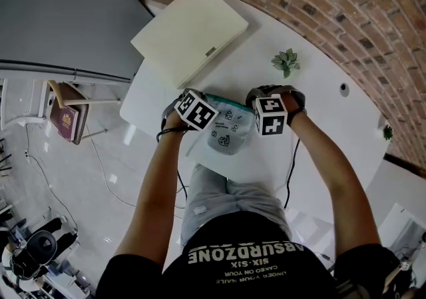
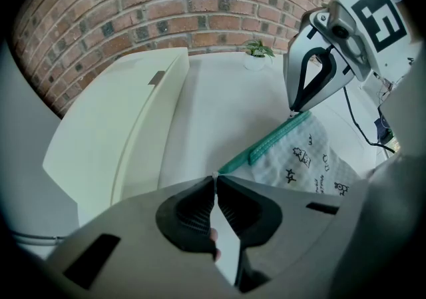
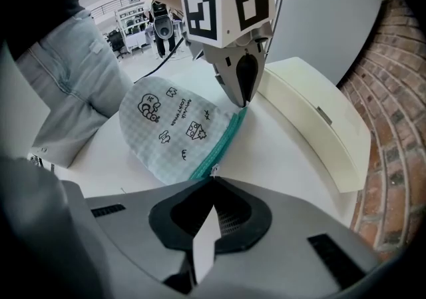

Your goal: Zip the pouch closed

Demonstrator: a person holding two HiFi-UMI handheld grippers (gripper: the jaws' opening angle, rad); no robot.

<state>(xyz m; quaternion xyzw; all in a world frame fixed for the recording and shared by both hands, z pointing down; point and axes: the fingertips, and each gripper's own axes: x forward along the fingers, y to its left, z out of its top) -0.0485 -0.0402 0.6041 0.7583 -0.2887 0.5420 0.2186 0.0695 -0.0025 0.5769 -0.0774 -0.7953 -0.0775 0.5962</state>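
Observation:
A pale checked pouch with small cartoon prints and a teal zipper lies on the white table, near its front edge. My left gripper points steeply down at the zipper's left end. In the left gripper view its jaws are pinched together on the teal end of the pouch. My right gripper stands at the zipper's other end, and its jaws are shut on a small pull there. Each gripper shows in the other's view: the right gripper and the left gripper, both with tips on the teal band.
A cream, closed, laptop-like case lies on the table just behind the left gripper. A small potted plant stands further back, near the brick wall. The person's legs press against the table's front edge. A chair with a red book stands on the floor at left.

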